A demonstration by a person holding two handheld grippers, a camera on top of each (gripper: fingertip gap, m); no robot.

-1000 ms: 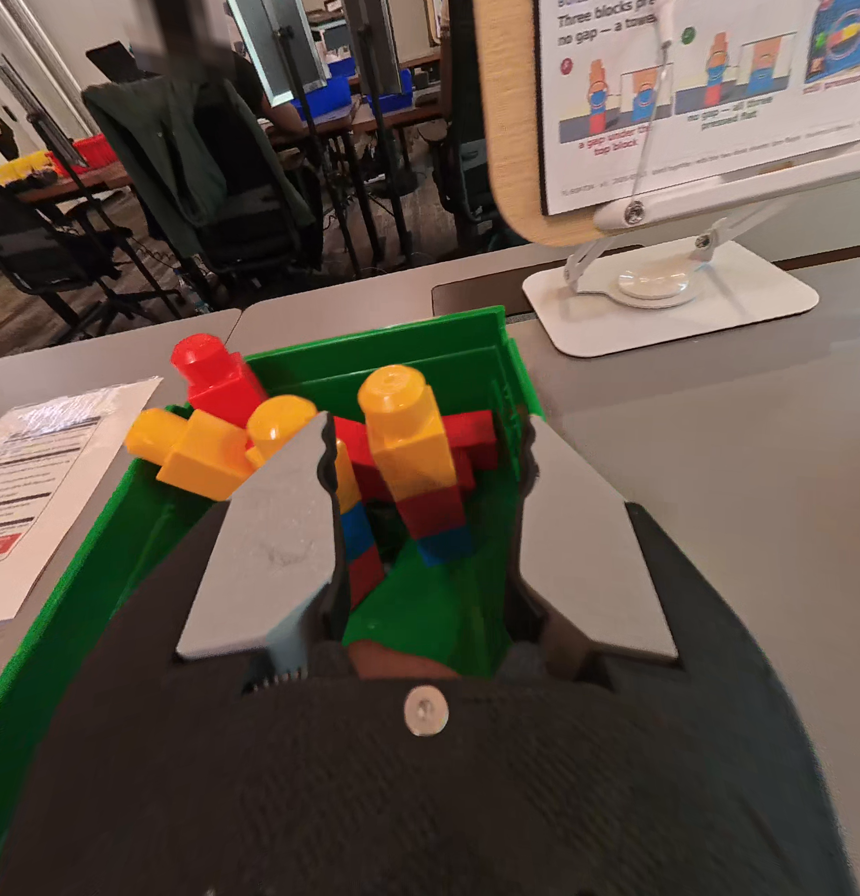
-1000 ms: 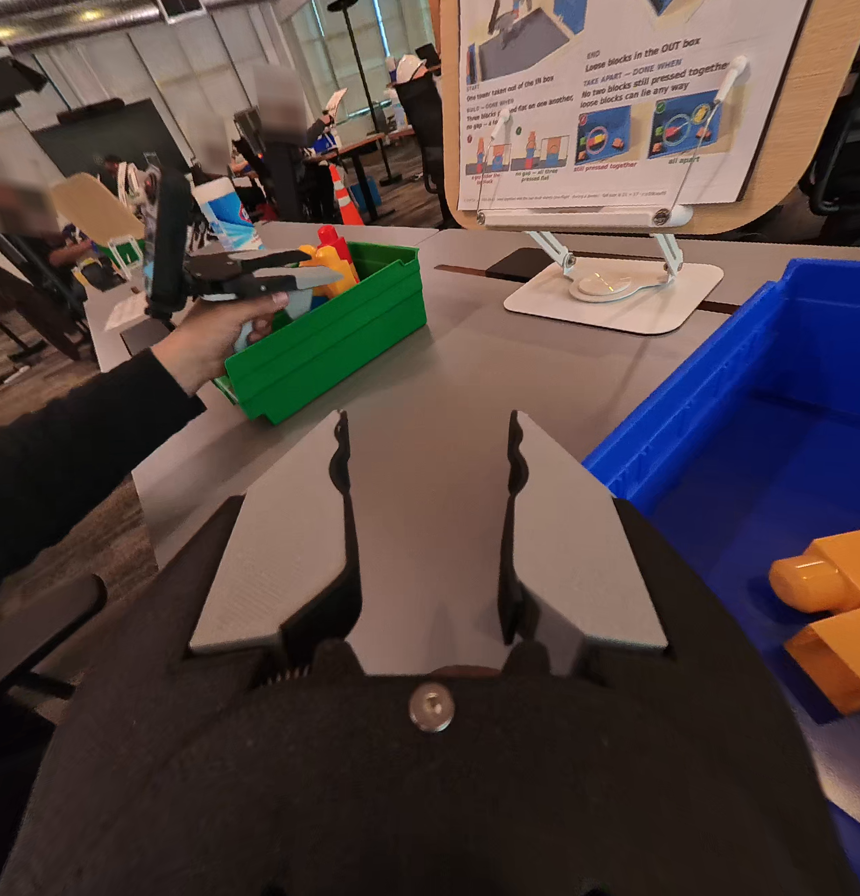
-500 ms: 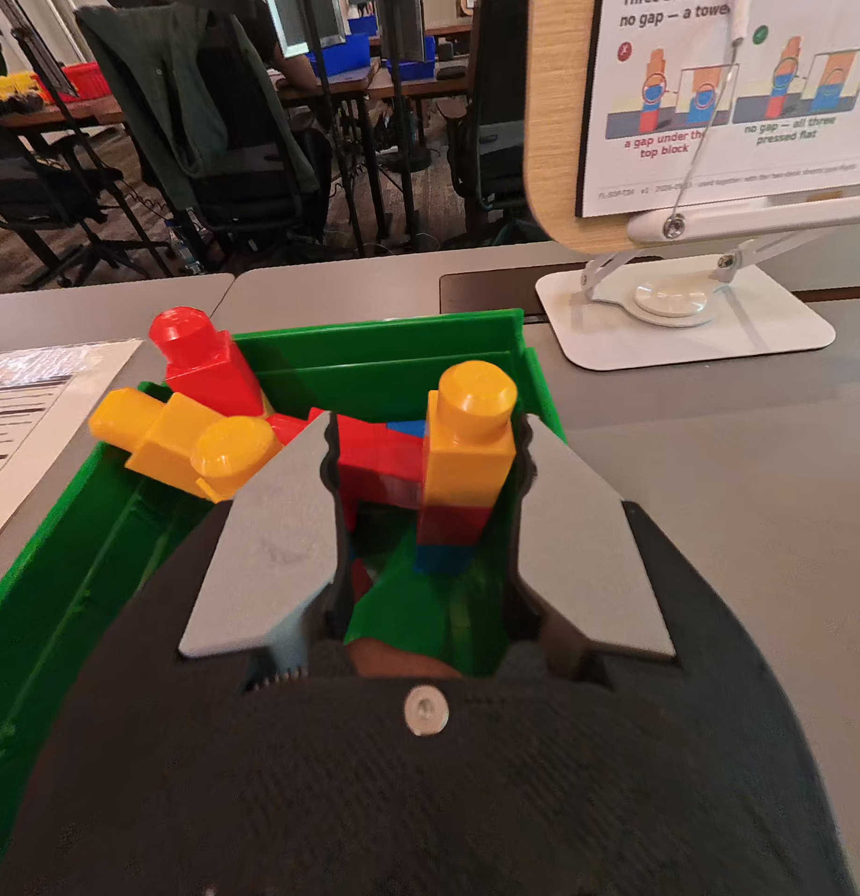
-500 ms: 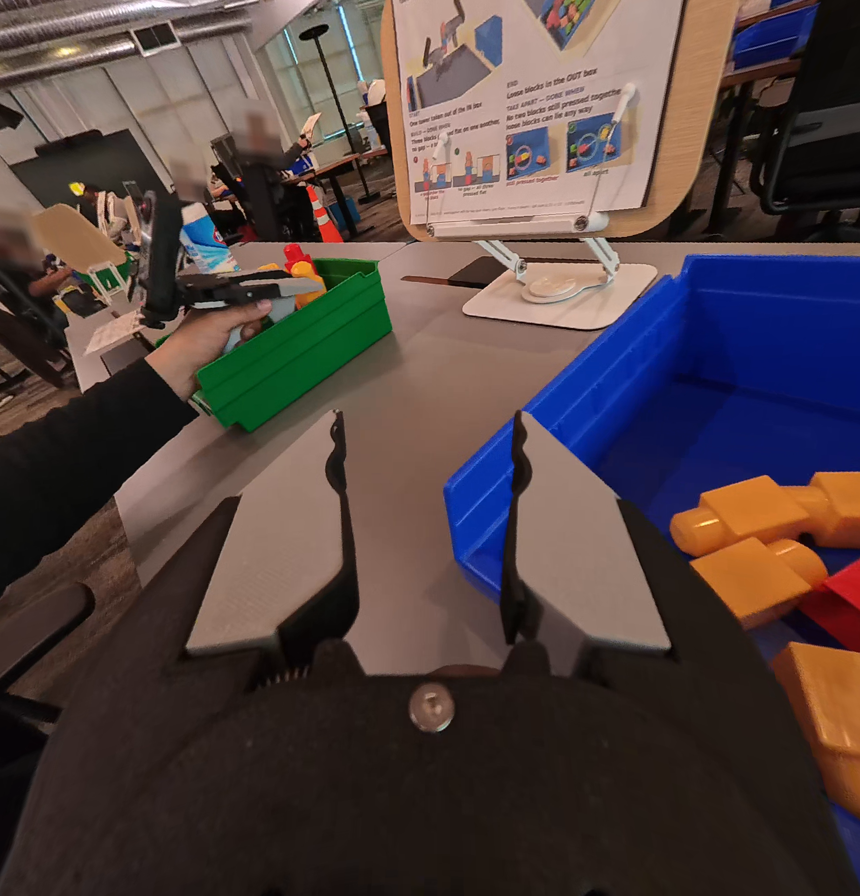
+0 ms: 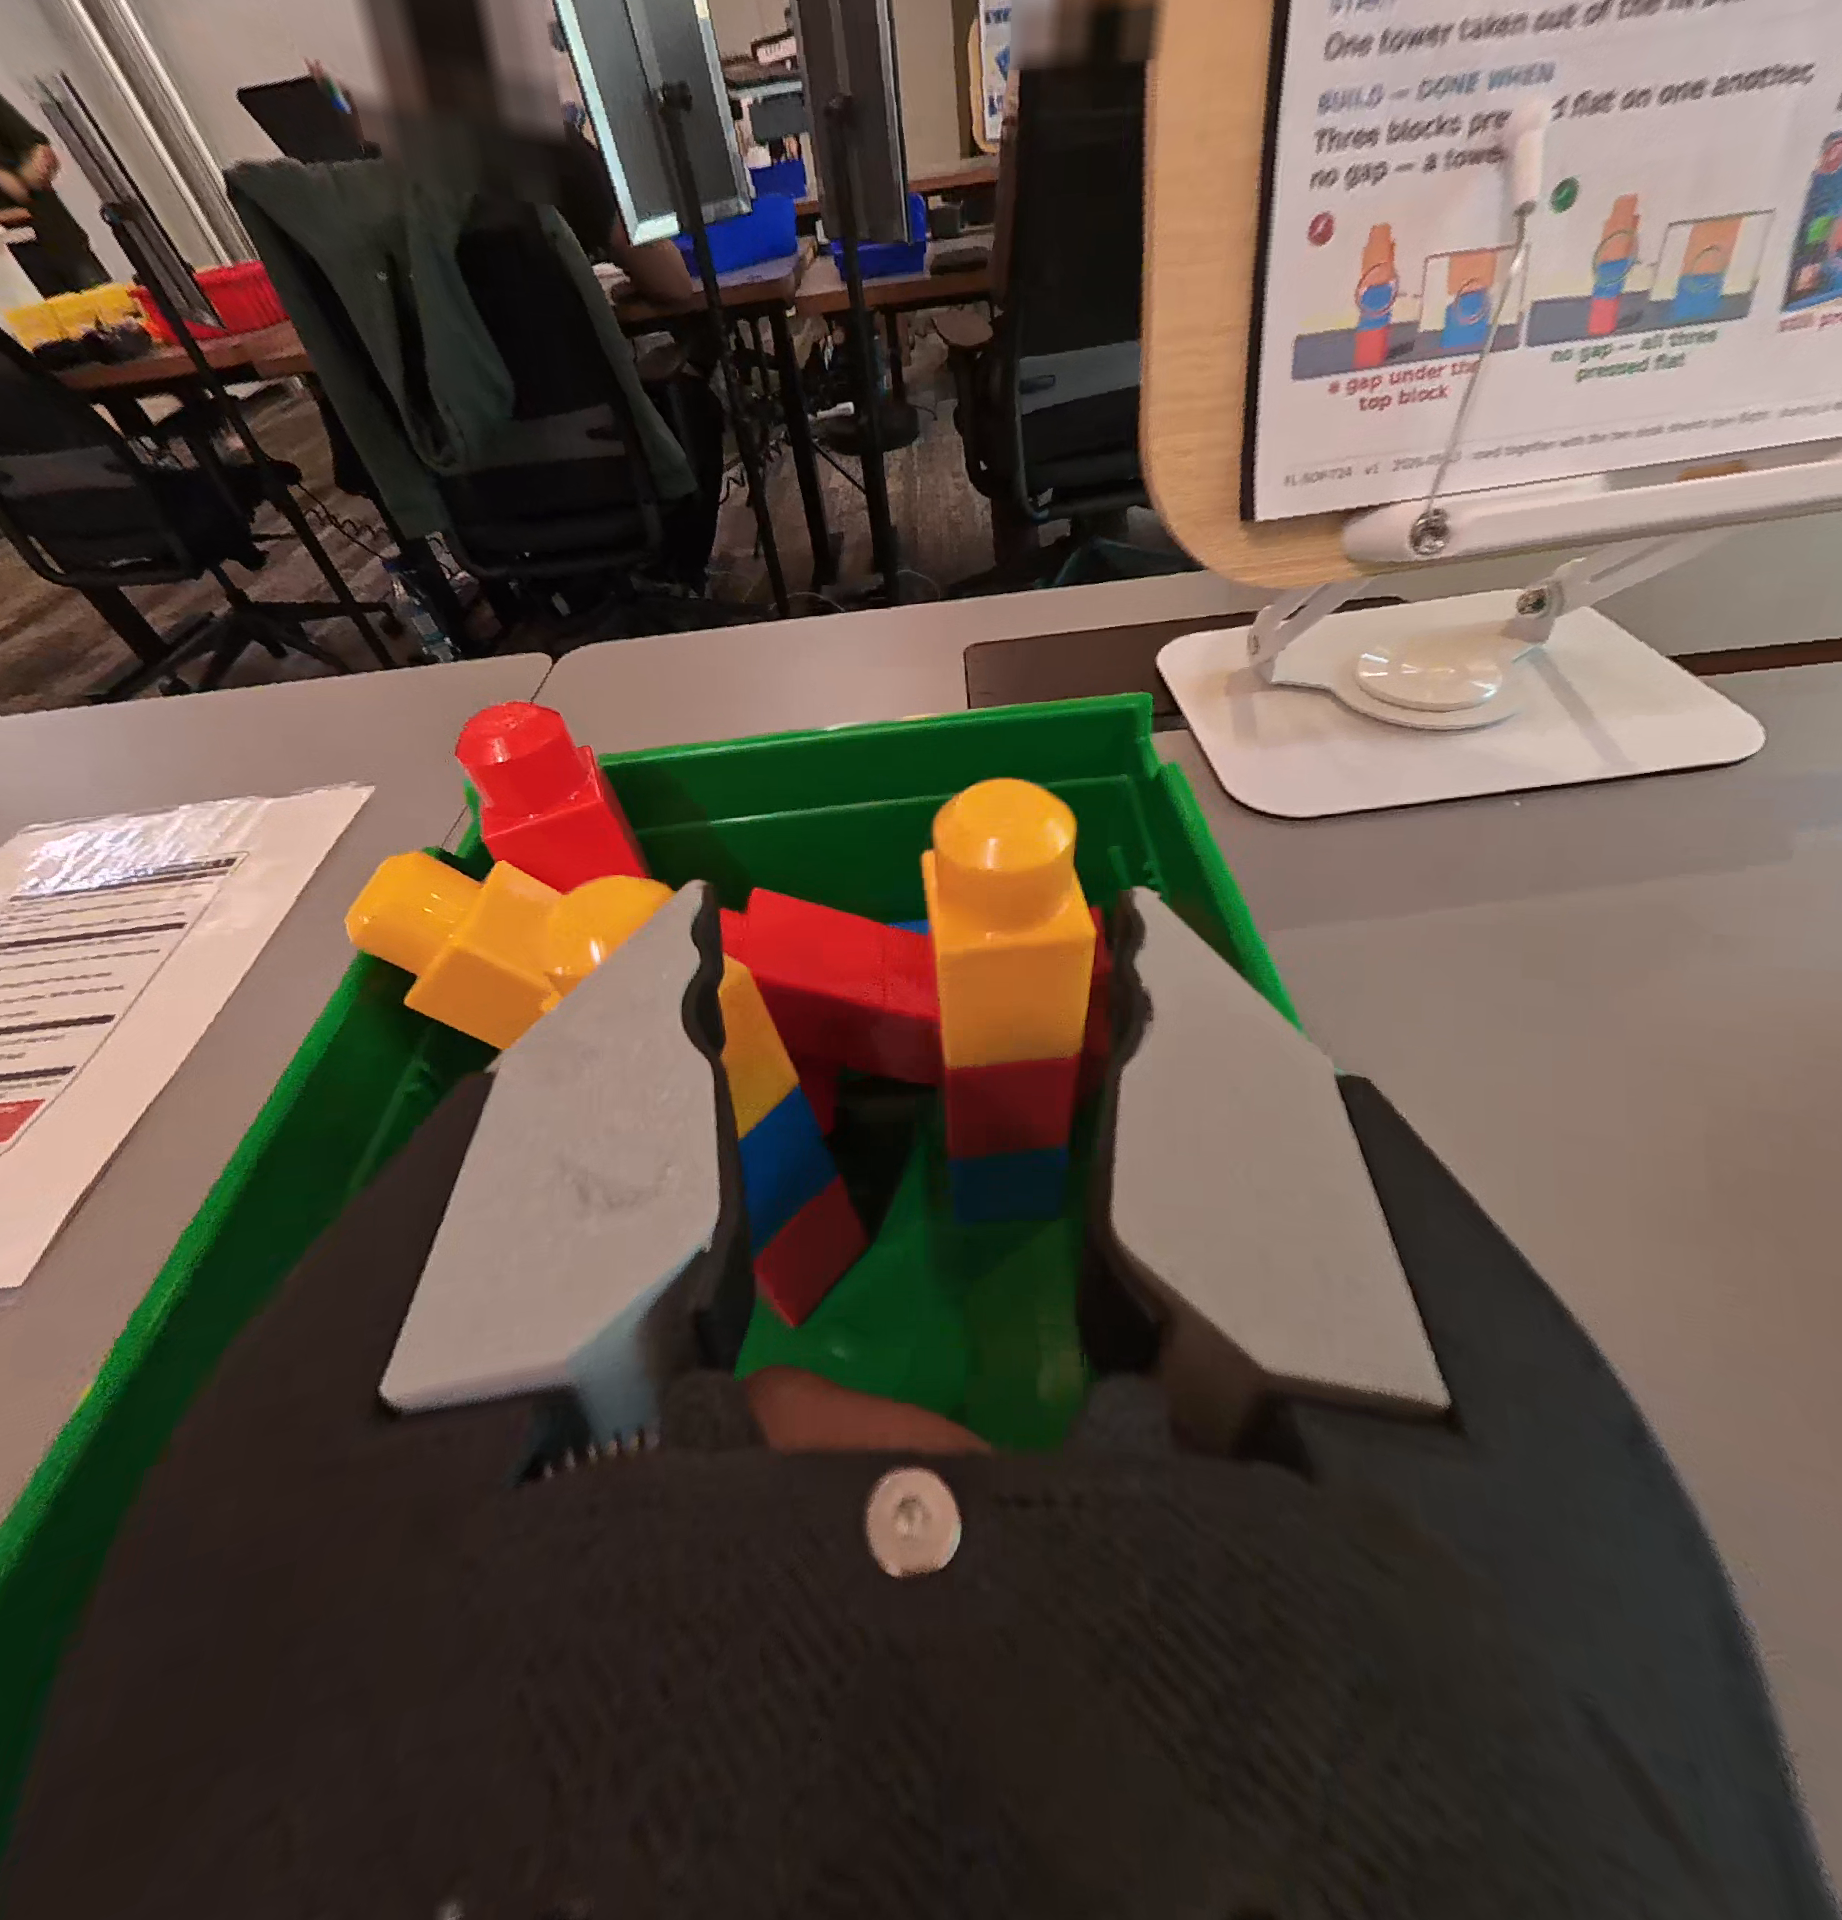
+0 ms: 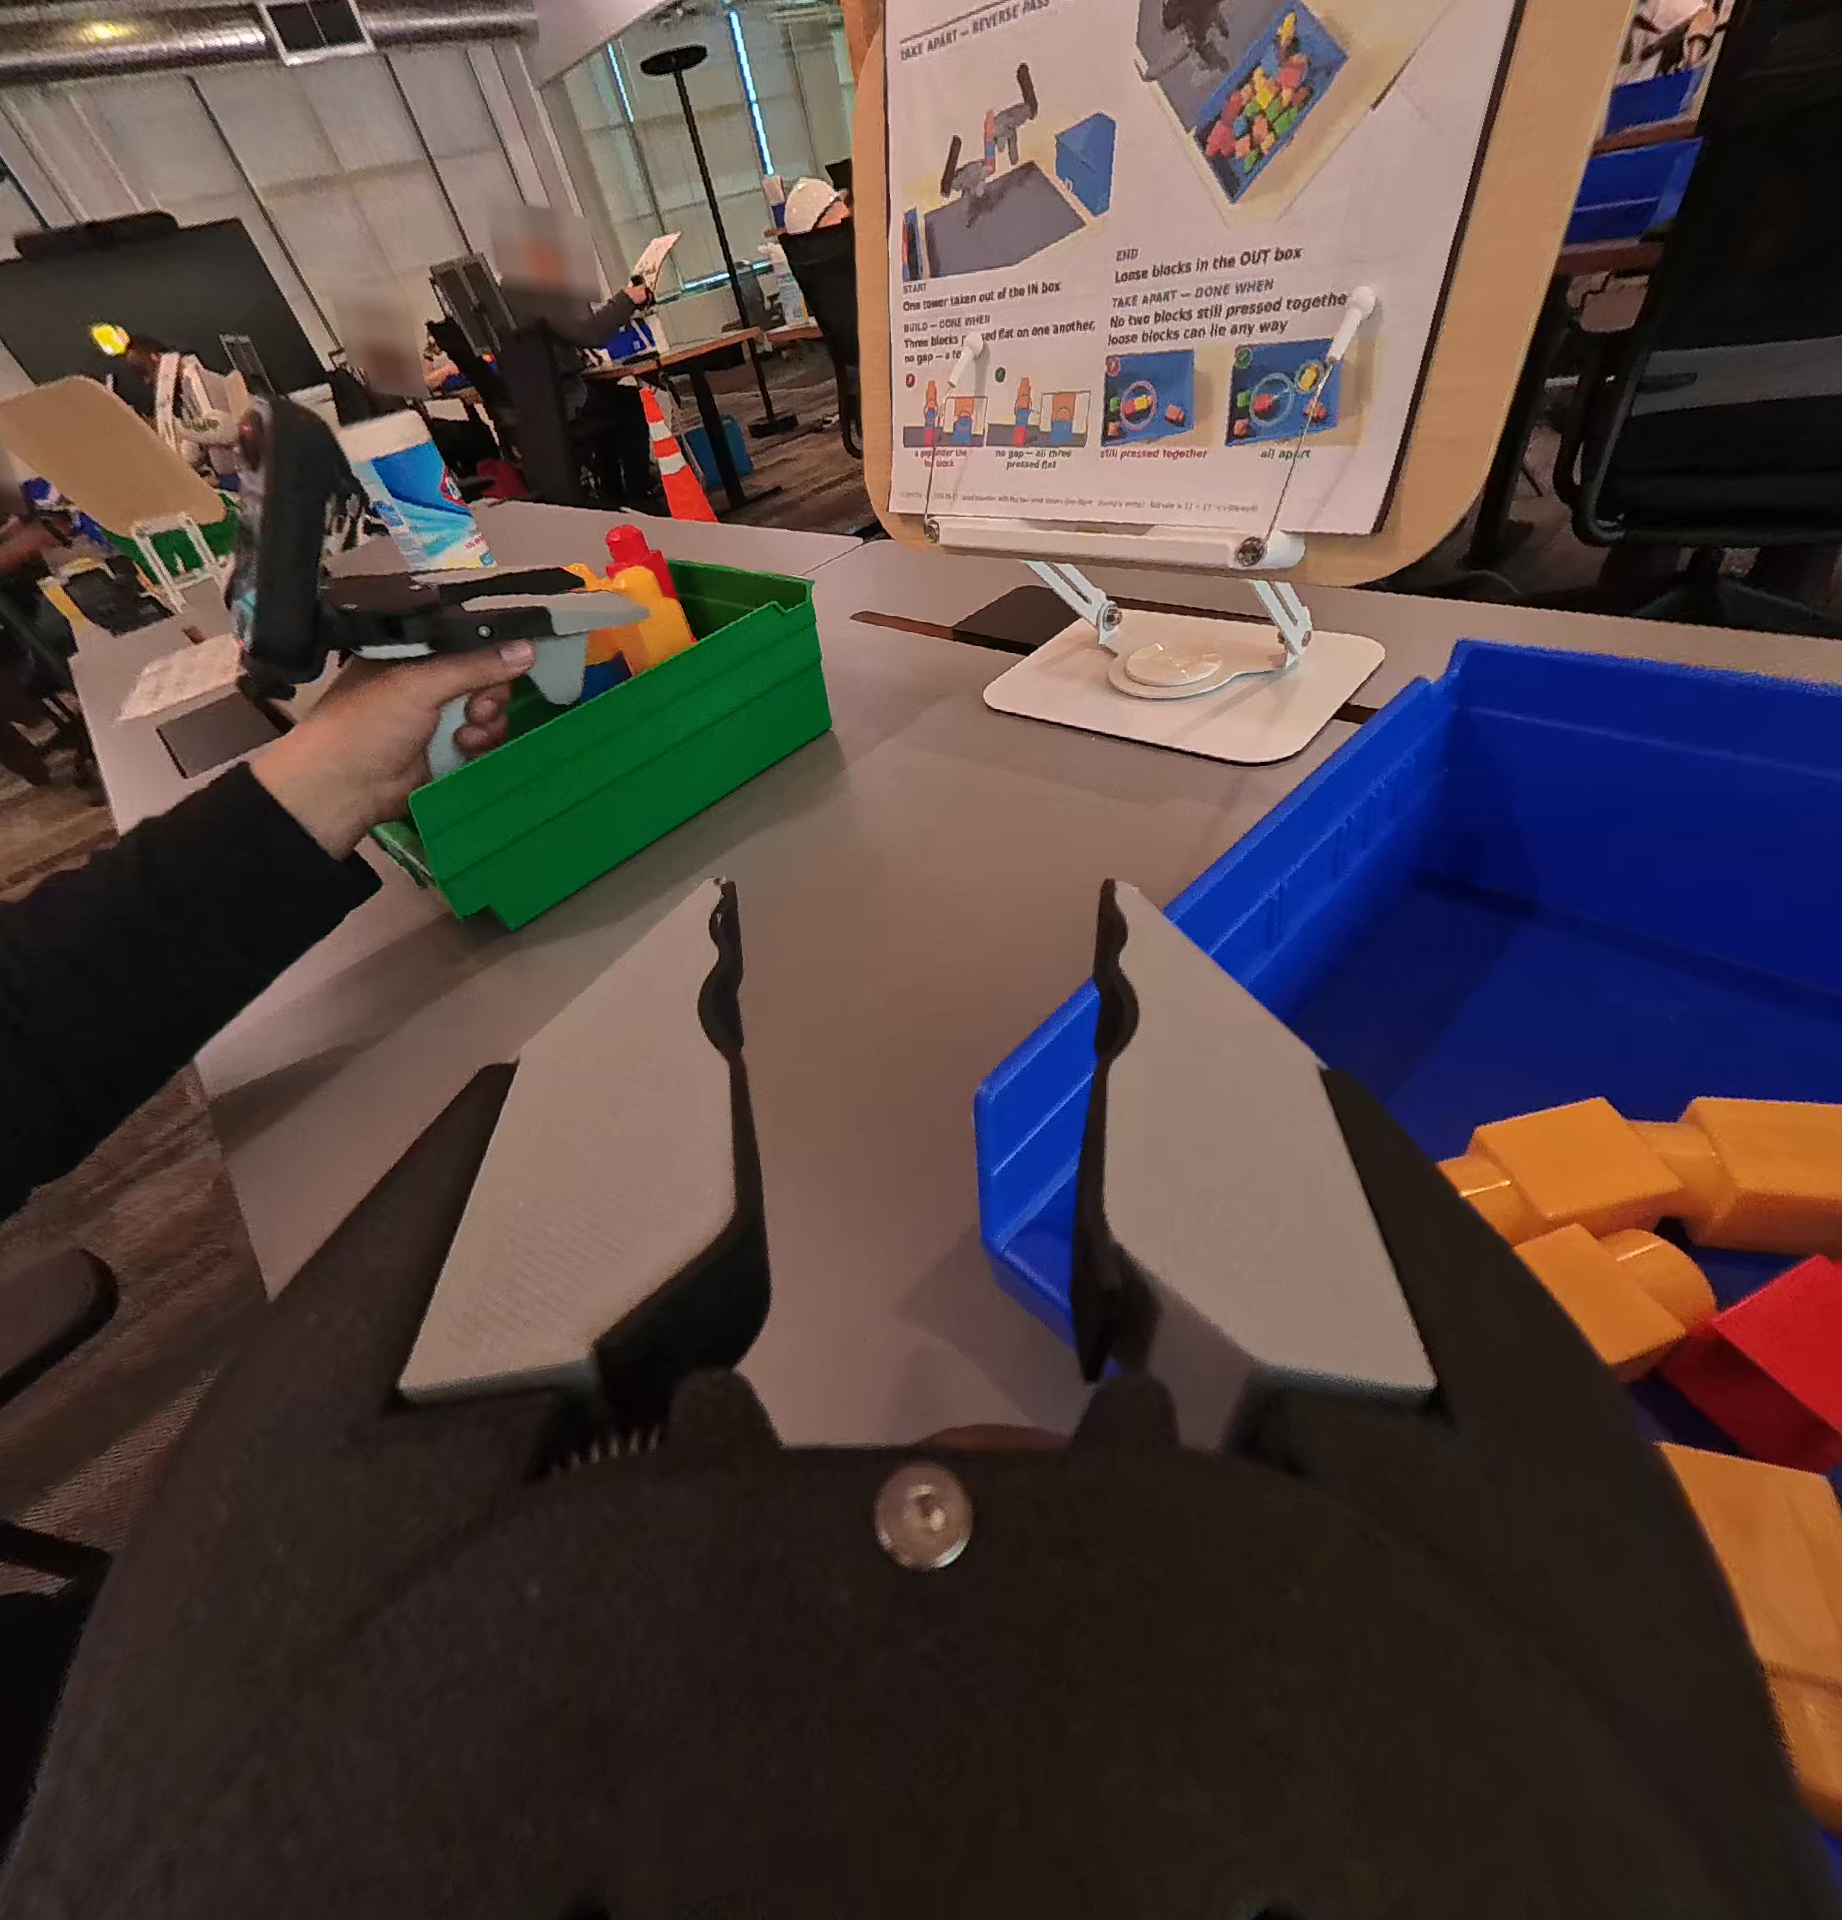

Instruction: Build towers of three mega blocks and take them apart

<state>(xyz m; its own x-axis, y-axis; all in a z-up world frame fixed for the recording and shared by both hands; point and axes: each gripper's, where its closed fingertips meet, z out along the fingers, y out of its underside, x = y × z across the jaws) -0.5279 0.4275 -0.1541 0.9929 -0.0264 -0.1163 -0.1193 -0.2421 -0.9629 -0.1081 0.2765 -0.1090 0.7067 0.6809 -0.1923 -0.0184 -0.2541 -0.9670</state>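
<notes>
A green bin holds several three-block towers. A yellow-red-blue tower stands upright between the fingers of my left gripper, which is open and close around it, not clamped. Another yellow-blue-red tower leans partly behind the left finger. A red-topped tower and yellow blocks lie at the bin's far left. My right gripper is open and empty above the table, by the left corner of a blue bin with loose yellow blocks and a red block. The left gripper also shows there over the green bin.
An instruction board on a white stand stands at the back of the grey table. A laminated sheet lies left of the green bin. A wipes canister stands behind it. Chairs, desks and people fill the room behind. Left tips to right tips: about 45 cm.
My left gripper has shifted over the green bin, so the yellow-topped tower now stands between its fingers near the right one. My right gripper has swung towards the blue bin.
</notes>
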